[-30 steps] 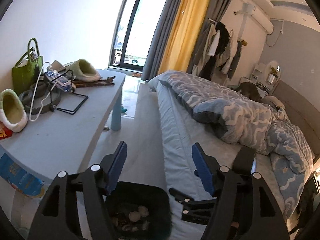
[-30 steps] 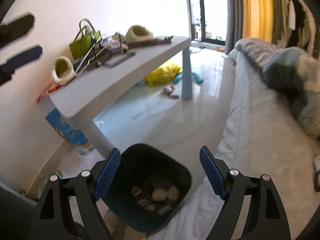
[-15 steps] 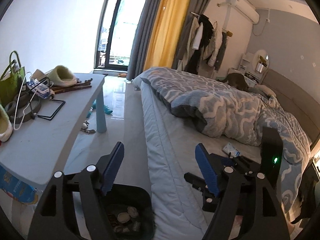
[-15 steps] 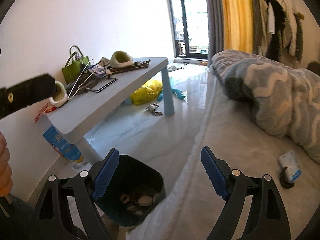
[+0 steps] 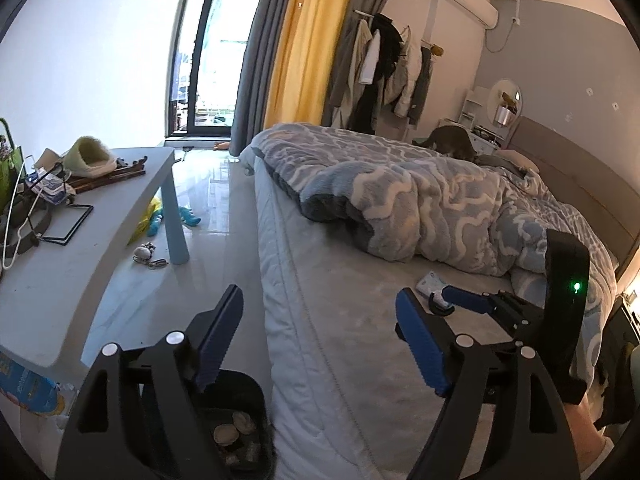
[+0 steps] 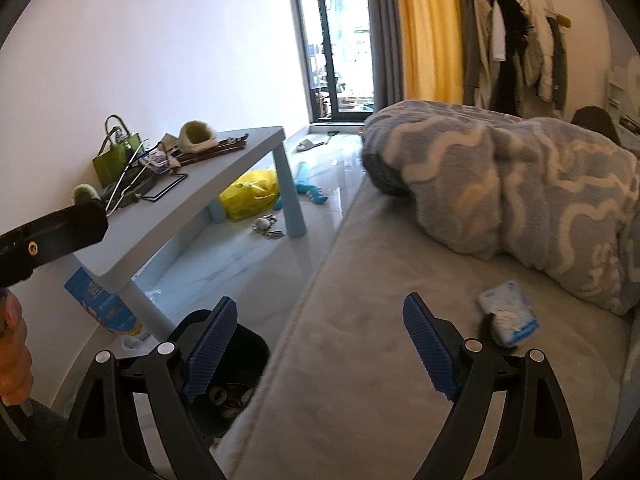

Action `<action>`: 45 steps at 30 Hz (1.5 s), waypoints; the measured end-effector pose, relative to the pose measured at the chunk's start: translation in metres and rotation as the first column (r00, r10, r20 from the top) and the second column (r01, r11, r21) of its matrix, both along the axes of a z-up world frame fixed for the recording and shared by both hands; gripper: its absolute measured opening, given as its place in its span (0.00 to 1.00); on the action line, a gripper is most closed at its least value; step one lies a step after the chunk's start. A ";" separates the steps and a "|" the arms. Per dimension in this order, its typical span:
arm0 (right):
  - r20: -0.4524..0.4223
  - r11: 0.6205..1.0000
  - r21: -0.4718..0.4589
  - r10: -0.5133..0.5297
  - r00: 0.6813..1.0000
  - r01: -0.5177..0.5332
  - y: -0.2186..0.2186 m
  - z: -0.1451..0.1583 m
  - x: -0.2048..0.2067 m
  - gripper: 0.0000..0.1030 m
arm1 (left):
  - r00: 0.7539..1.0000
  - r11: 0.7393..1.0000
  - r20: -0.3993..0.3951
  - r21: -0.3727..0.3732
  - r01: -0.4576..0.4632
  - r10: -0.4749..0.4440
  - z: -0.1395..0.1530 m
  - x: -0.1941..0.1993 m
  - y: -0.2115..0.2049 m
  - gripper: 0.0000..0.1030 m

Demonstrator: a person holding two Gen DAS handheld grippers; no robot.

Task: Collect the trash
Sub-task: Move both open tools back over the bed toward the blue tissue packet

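Nearest in each wrist view is its own tool. The left hand-held gripper (image 5: 316, 344) has its blue ribbed fingers standing wide apart with nothing between them; its jaws have just been opening. The right hand-held gripper (image 6: 318, 350) is likewise spread, empty, and has been opening a little too. In the left view the right tool's blue finger reaches in from the right edge, over the mattress.

Just below and left of both sits the black plastic trash bin (image 6: 250, 354) on the floor, tight against the bed's side — pale round scraps lie in its bottom (image 5: 234, 432).

Beyond the fingertips stretches the bare grey mattress of the bed (image 6: 360, 320). On it, right of the right tool, lies a small crumpled blue-and-white wrapper (image 6: 508, 314), beside a dark round object and near the edge of the rumpled blue-and-white patterned duvet (image 6: 540, 184). The same wrapper shows in the left view (image 5: 430, 284), just past the right tool's finger.

To the left stands the pale blue counter (image 6: 224, 184), carrying a green tote bag (image 6: 116, 160), fuzzy slippers, wire hangers and cables. Under it rest a yellow plastic bag (image 6: 250, 196) and a blue toy.

Farthest off — a glass balcony door, grey and yellow curtains, and clothes on a rack.
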State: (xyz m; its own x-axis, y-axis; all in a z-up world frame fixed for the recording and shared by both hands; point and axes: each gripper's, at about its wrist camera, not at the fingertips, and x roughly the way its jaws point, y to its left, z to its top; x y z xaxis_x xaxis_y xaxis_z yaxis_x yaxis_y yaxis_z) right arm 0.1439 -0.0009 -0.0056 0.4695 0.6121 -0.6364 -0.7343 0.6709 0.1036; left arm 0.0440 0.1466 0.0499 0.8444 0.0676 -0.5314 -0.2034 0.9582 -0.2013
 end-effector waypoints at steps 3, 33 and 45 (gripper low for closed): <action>0.000 1.000 0.005 -0.016 1.000 0.016 -0.012 0.001 0.005 0.84 | 1.000 1.000 -0.001 0.010 0.021 -0.021 -0.001 0.004 -0.010 0.81; -0.051 0.993 -0.015 -0.121 0.991 0.120 -0.090 -0.003 0.101 0.87 | 0.971 0.975 -0.085 -0.019 0.223 -0.224 -0.040 0.087 -0.069 0.88; -0.103 0.987 -0.033 -0.158 0.982 0.156 -0.121 -0.008 0.143 0.88 | 0.939 0.943 -0.121 0.045 0.328 -0.321 -0.055 0.120 -0.109 0.91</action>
State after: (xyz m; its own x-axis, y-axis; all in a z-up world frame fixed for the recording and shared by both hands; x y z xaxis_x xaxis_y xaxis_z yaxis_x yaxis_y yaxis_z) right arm 0.2865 -0.1222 -0.0138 0.4885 0.5198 -0.7008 -0.6057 0.7802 0.1565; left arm 0.1640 0.0377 -0.0050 0.7626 -0.1637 -0.6258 0.1035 0.9859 -0.1318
